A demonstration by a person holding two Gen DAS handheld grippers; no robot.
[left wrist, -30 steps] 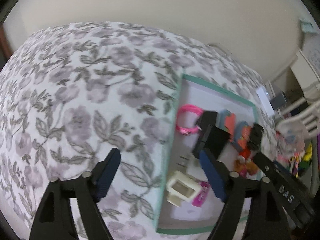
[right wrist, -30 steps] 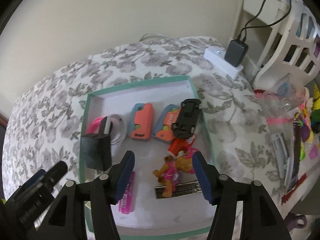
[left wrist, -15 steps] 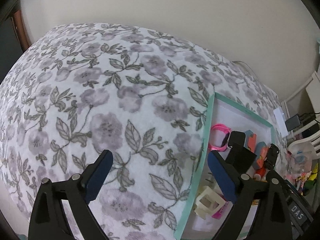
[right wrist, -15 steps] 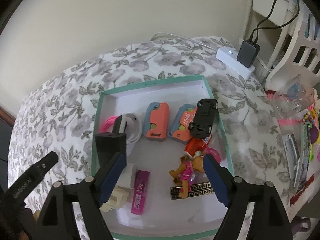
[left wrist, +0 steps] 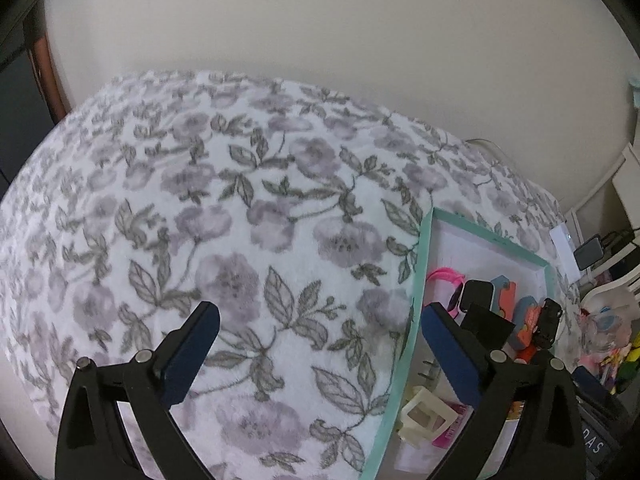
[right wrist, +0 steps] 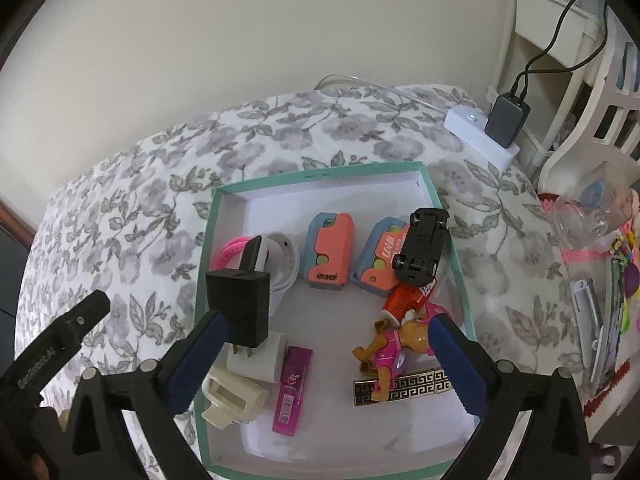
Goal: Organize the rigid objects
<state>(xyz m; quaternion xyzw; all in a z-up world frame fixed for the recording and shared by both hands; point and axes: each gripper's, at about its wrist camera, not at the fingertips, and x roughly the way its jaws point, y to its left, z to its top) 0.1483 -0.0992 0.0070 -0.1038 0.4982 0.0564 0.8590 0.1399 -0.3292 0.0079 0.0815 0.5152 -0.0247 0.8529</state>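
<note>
Box (right wrist: 320, 174), teal rim, centre frame, on floral blanket (right wrist: 120, 220) — holds toy car (right wrist: 422, 250), black charger (right wrist: 240, 304), dog figure (right wrist: 394, 350), pink tube (right wrist: 292, 390). Likely light, stiff, slick plastic; grip charger by flat sides. Right gripper (right wrist: 326, 358) spread, empty; left gripper (left wrist: 316, 348) spread, empty — over blanket.

Left gripper (left wrist: 316, 336): black angular frame, dark blue finger pads (left wrist: 192, 350), silver round screws at finger bases. Right gripper (right wrist: 328, 350): same black frame, blue pads (right wrist: 452, 364), silver screws. White lettering printed on black gripper bodies, partly legible only.
</note>
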